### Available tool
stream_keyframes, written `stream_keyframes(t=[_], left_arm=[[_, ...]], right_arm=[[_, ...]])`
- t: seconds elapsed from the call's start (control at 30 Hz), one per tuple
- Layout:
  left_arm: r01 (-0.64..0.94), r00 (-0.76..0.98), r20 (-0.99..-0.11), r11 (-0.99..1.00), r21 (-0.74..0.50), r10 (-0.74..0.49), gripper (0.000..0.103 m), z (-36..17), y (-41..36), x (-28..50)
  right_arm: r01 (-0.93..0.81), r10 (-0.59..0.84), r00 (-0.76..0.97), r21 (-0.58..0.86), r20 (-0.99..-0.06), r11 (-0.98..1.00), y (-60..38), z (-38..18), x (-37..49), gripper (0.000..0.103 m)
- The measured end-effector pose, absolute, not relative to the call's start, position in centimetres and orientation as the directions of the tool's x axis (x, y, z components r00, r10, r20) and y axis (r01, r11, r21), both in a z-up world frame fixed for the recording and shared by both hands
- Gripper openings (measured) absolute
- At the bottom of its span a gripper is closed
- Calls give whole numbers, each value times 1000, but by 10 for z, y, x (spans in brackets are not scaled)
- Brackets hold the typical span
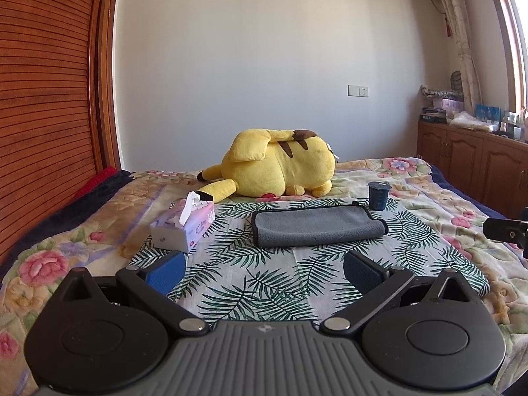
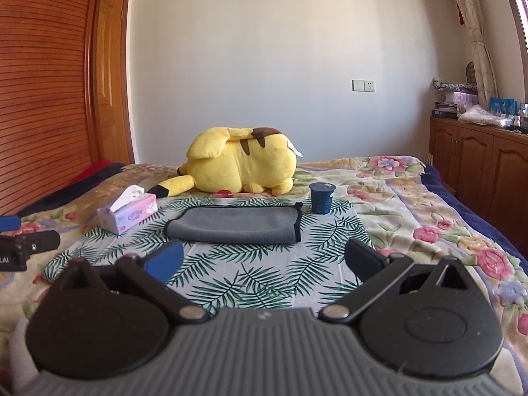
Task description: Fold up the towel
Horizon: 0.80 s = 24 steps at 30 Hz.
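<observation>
A grey towel with black edging point(image 1: 316, 226) lies folded on a leaf-print cloth point(image 1: 264, 283) on the bed; it also shows in the right wrist view point(image 2: 234, 224). My left gripper point(image 1: 264, 272) is open and empty, held above the cloth a short way in front of the towel. My right gripper point(image 2: 264, 259) is open and empty too, in front of the towel. Part of the right gripper shows at the left wrist view's right edge point(image 1: 506, 231), and part of the left gripper at the right wrist view's left edge point(image 2: 19, 247).
A pink tissue box point(image 1: 183, 226) stands left of the towel. A dark blue cup point(image 1: 379, 195) stands at its far right corner. A yellow plush toy point(image 1: 274, 171) lies behind. A wooden headboard point(image 1: 43, 99) is left, wooden cabinets point(image 1: 472, 155) right.
</observation>
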<state>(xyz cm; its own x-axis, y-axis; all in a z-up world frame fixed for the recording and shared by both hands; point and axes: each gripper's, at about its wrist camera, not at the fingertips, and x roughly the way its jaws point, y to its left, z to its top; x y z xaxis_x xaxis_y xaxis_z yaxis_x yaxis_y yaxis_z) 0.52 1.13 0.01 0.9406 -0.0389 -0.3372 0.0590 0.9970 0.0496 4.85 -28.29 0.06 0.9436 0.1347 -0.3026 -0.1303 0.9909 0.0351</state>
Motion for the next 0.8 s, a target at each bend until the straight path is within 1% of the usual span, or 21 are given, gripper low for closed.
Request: stream_keyframes(t=[0.8], left_arm=[[59, 941, -338, 997, 56, -37, 86, 0, 11, 4]], right_arm=[[-127, 132, 944, 36, -302, 991, -285, 0, 48, 103]])
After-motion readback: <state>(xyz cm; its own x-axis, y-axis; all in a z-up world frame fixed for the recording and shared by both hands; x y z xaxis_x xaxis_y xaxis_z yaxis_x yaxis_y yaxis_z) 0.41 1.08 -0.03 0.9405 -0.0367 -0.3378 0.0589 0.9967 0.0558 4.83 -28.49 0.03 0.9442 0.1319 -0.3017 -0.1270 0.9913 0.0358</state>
